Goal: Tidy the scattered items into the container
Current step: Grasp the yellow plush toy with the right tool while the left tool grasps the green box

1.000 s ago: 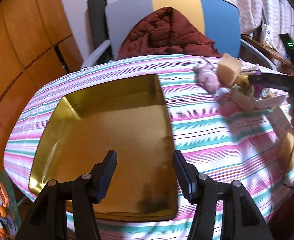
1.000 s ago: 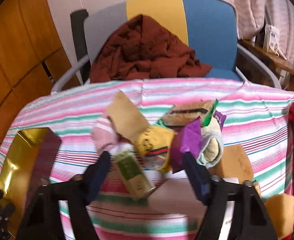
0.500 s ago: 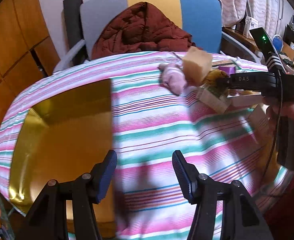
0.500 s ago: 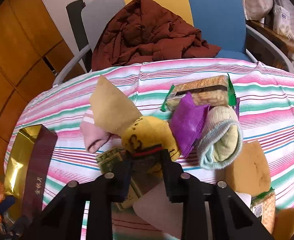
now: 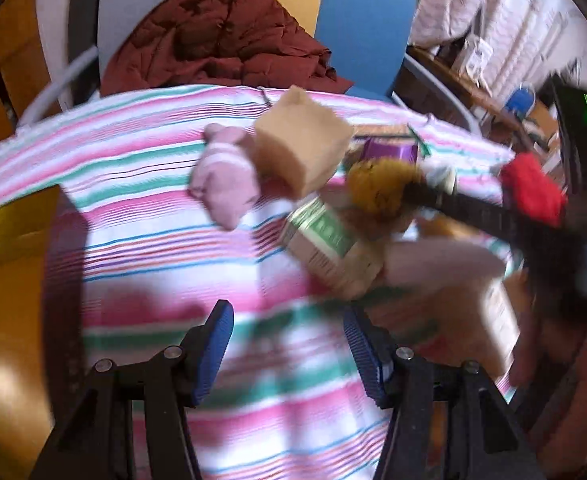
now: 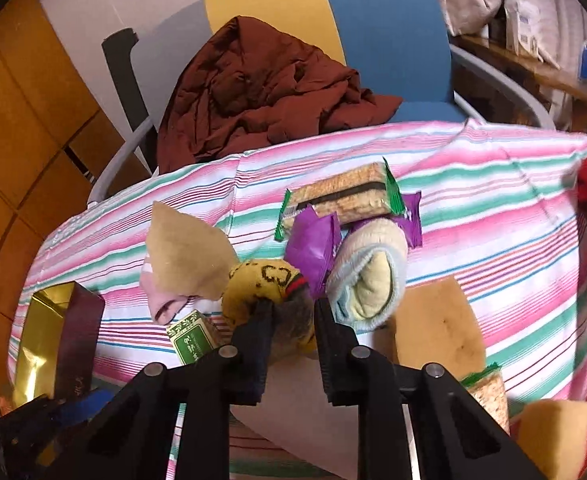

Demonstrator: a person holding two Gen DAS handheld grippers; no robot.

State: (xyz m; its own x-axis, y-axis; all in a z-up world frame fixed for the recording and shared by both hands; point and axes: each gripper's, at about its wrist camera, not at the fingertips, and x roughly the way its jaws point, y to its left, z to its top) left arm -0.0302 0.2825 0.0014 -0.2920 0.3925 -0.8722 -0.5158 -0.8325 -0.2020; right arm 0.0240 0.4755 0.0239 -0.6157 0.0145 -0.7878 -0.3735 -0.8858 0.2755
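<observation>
Right gripper just closed, fingers clamping yellow sock; left gripper wide, empty, above striped worktop.

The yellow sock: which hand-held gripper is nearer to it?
Right. The right hand-held gripper is shut on the yellow sock; the left hand-held gripper hangs open over bare striped cloth, apart from it.

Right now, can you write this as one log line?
right gripper: just closed on yellow sock | left gripper: open, empty | gold box: waiting
</observation>
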